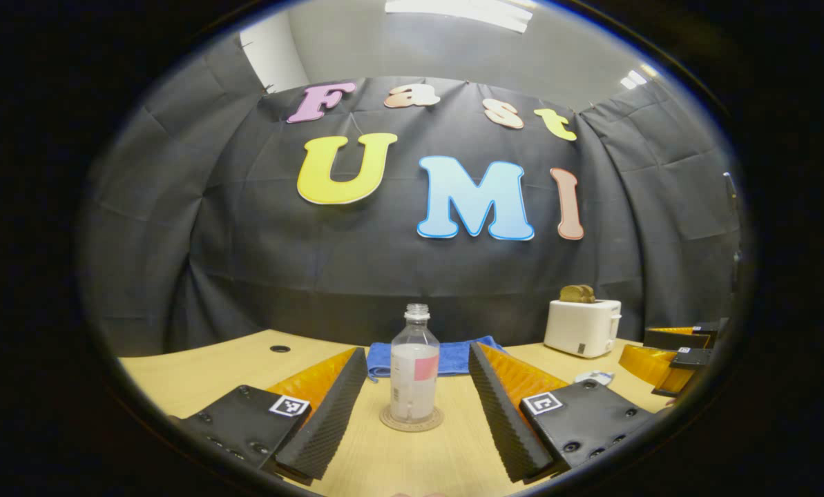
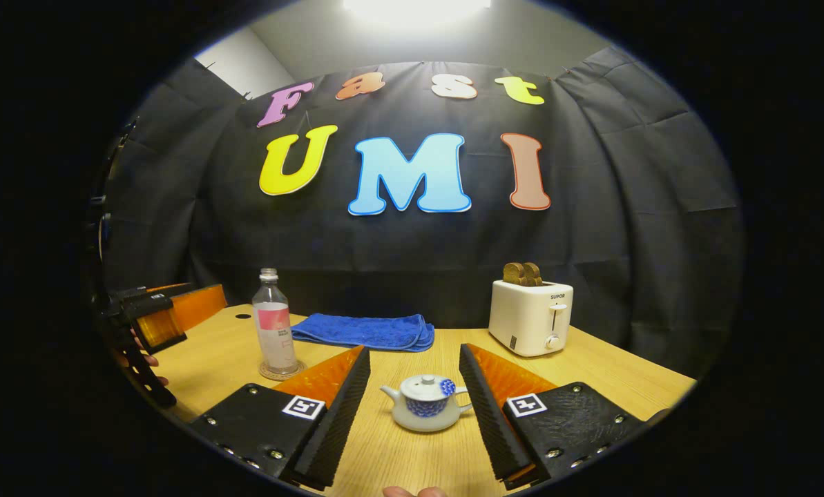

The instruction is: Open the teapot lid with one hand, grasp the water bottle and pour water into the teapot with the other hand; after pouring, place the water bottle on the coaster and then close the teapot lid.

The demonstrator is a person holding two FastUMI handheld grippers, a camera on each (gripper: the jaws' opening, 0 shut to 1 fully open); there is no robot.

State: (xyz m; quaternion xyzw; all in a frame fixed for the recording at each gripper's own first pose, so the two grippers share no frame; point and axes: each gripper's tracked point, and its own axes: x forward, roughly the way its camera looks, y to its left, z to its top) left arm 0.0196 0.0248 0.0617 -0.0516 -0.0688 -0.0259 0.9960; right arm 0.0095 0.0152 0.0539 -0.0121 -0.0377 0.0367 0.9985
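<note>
Upright on its coaster (image 1: 412, 420) on the table (image 1: 204, 366), the clear plastic water bottle (image 1: 414, 366), uncapped and mostly full, looks light but squeezable, so grip mid-body; the left gripper (image 1: 417, 407) faces it, fingers wide. Smaller, the white-and-blue ceramic teapot (image 2: 425, 403), lid (image 2: 427, 386) on, seems fragile and slick; take the knob, as the right gripper (image 2: 415, 407) frames it, fingers wide.

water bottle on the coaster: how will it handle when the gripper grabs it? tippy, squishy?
The water bottle is tall and narrow, so probably tippy if pushed near the neck. It looks like thin clear plastic with no cap, so a hard squeeze may dent it and spill. It is roughly two-thirds full, so likely moderately heavy. It stands upright on the coaster.
</note>
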